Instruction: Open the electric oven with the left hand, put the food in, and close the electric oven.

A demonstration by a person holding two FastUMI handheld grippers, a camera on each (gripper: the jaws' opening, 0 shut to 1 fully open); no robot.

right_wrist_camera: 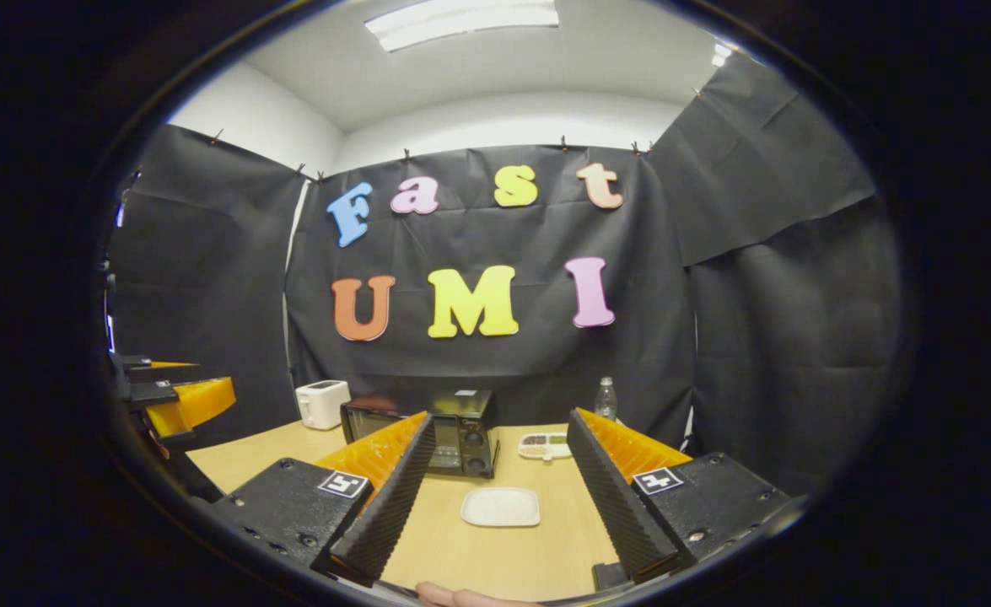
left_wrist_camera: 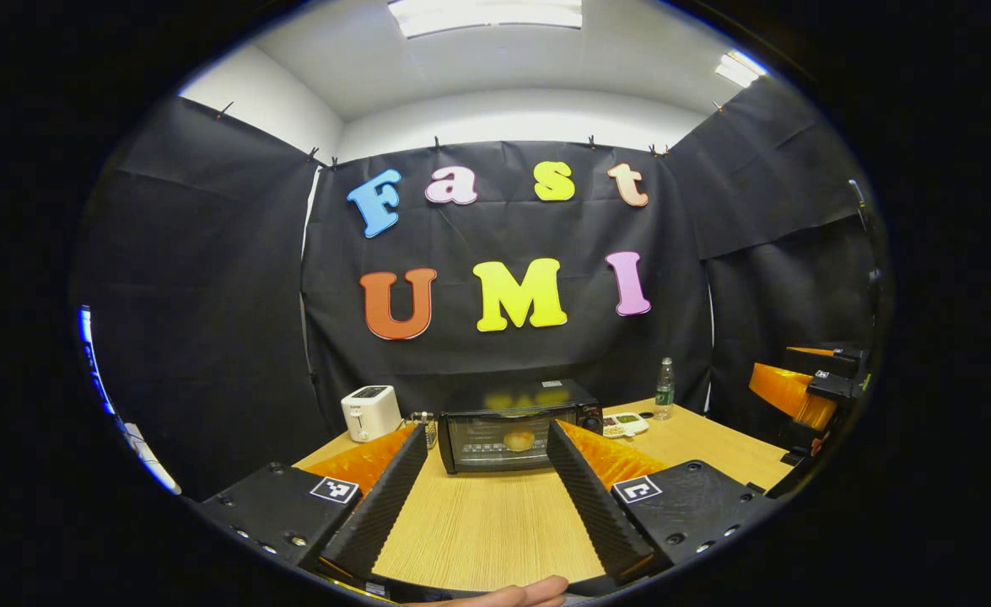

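Observation:
A black electric oven stands at the back of the wooden table, its glass door shut. Through the glass a round bun rests on the rack. My left gripper hangs open in front of the oven, well short of it, with nothing between its fingers. In the right gripper view the oven is left of centre and a bare white plate lies on the table before it. Above that plate my right gripper is open and holds nothing.
A white toaster stands left of the oven. To the oven's right are a compartment dish and a water bottle. The other gripper hovers far right in the left gripper view. Black cloth walls close in the table.

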